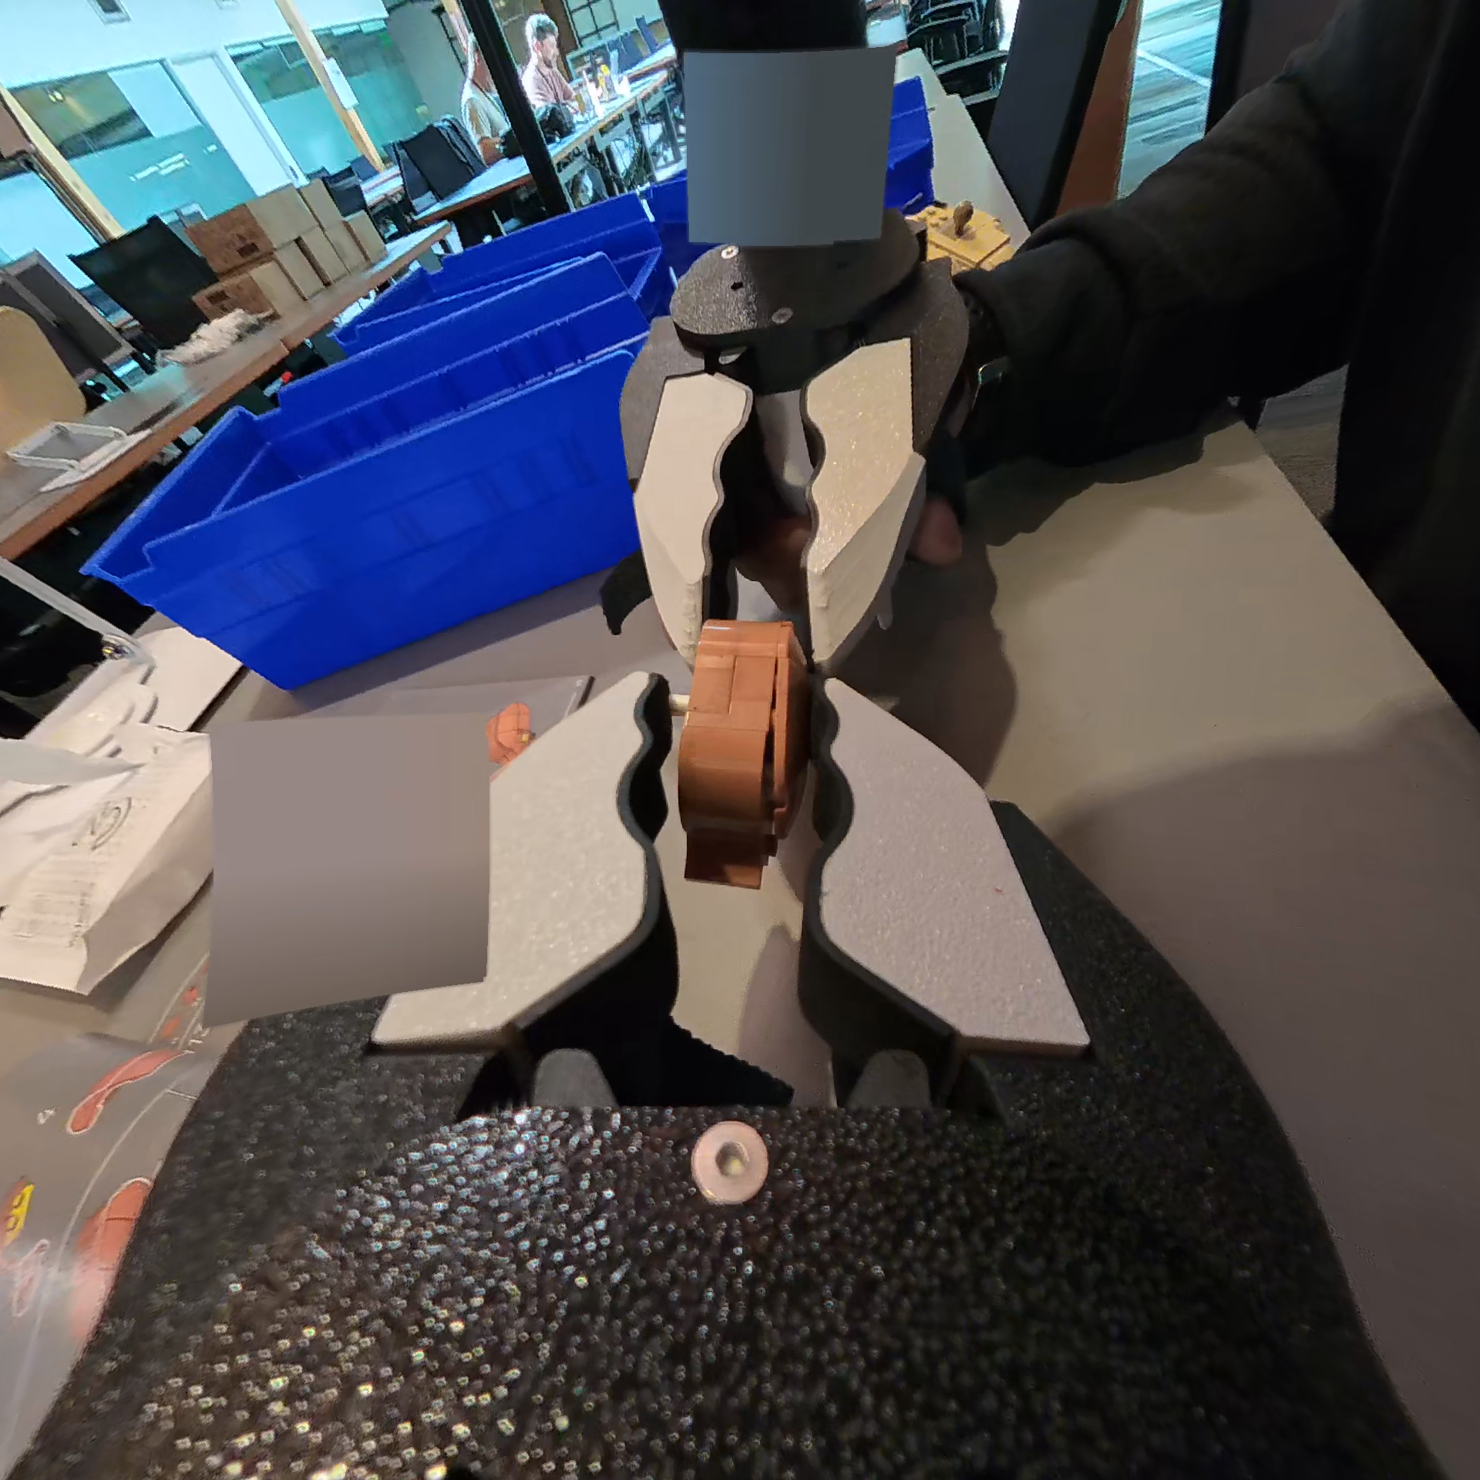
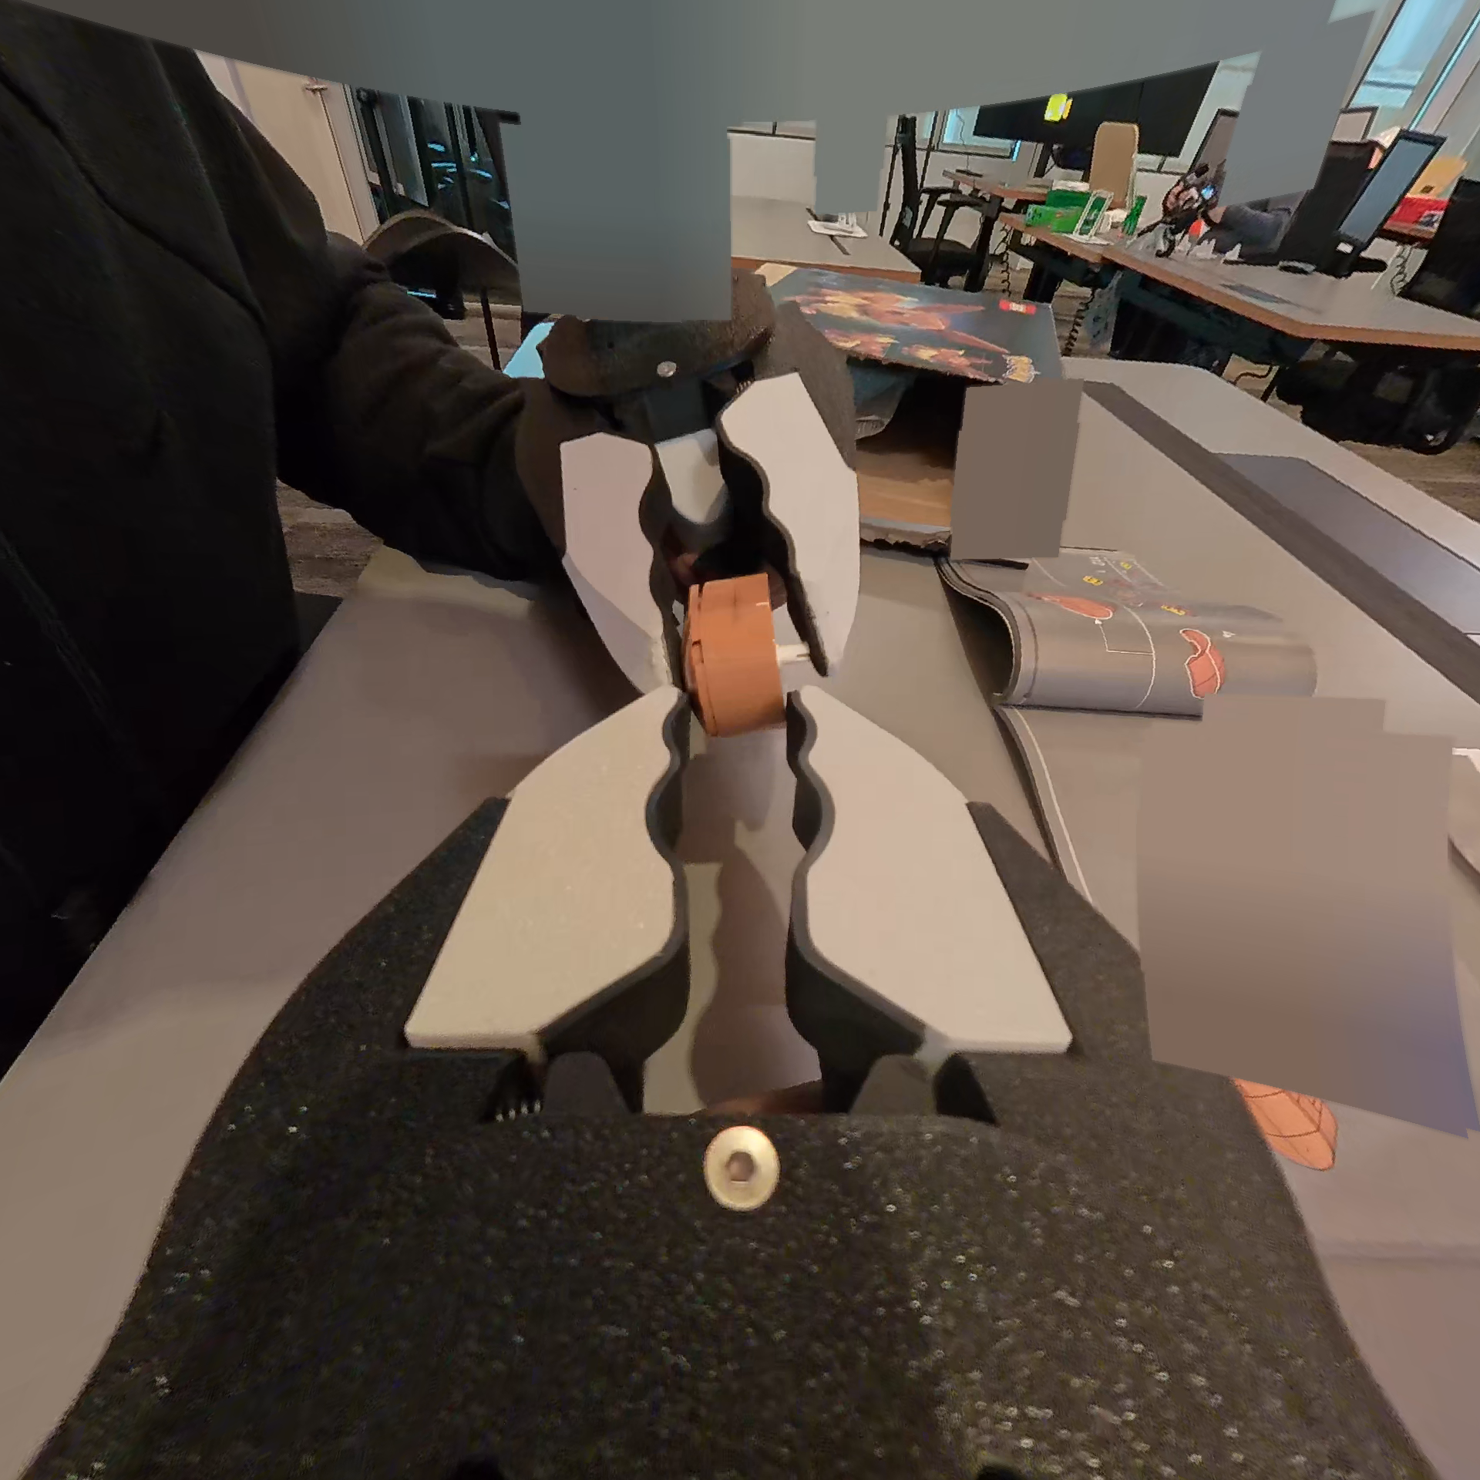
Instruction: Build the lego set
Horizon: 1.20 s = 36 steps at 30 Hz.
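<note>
Step in hand: both claws meet nose to nose over the worktop (image 1: 1201, 641) on one small brown lego assembly (image 1: 741, 745); by my reading a part is being pressed home or the piece is being passed across.
Lego assembly: a rounded, layered brown sub-build held in the air between the two sets of tips, with a pale peg (image 2: 797, 653) sticking out of one side.
Left claw (image 1: 741, 721): narrow, its tips against both flanks of the assembly, the peg side toward its left finger.
Right claw (image 2: 737, 709): narrow, its tips at the assembly's near end; whether they bear on it or only touch it I cannot tell.
Doing it well: keep the two claws in line so the push runs straight through the layers; squeeze on the flat faces, not on the peg; let only one claw ease off at a time, since the piece hangs free above the worktop.
Risk: a skewed squeeze could split the layers or twist the piece out.
Count, claws: two.
Count, lego assemblies in hand: one.
Count, blue bins (image 1: 384, 512): at least three in a row; further ones are hard to separate.
Count, instruction booklet (image 2: 1137, 641): one, lying open.
Count, set box (image 2: 921, 328): one, behind the left claw.
Count, paper bags (image 1: 104, 849): at least one.
</note>
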Each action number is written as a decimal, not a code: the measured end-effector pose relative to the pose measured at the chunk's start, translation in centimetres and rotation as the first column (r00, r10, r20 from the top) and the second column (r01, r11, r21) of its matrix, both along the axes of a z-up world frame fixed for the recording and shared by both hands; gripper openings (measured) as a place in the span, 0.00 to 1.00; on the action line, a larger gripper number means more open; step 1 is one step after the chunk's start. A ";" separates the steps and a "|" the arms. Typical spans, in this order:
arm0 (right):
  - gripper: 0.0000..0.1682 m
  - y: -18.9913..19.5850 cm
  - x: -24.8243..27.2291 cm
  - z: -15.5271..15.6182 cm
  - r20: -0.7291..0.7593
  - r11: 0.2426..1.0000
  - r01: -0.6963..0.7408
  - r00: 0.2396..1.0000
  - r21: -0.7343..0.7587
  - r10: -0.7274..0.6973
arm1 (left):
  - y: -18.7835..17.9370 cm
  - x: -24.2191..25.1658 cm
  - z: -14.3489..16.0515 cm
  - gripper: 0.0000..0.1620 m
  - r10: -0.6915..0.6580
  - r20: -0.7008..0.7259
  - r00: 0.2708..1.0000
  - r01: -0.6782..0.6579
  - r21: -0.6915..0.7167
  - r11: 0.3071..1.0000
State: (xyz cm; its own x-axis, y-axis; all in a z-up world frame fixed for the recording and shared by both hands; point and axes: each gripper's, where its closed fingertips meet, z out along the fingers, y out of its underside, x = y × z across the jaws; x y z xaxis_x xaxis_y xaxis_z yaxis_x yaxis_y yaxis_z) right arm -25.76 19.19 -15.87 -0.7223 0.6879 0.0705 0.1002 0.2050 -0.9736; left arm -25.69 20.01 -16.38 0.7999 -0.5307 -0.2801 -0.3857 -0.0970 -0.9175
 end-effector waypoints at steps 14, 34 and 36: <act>0.14 -0.1 0.1 -0.4 -0.021 0.999 -0.001 1.000 0.048 0.002 | 0.0 0.2 -0.4 0.21 -0.012 0.008 1.000 0.012 -0.010 1.000; 0.13 -0.5 0.9 0.3 -0.082 0.998 -0.051 0.995 0.049 0.055 | -0.3 0.5 0.5 0.27 -0.031 0.042 0.999 0.028 0.056 0.998; 0.12 -0.6 0.9 0.4 -0.087 0.998 -0.052 0.995 0.046 0.056 | -0.3 0.5 0.5 0.27 -0.031 0.041 0.999 0.029 0.056 0.998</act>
State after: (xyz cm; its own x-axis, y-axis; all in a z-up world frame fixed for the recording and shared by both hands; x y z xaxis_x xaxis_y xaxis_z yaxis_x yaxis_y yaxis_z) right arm -24.86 18.62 -15.48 -0.7479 0.6430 0.1645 0.0017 0.2498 -0.9683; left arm -25.17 19.68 -15.84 0.7955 -0.5391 -0.2768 -0.3491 -0.0343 -0.9364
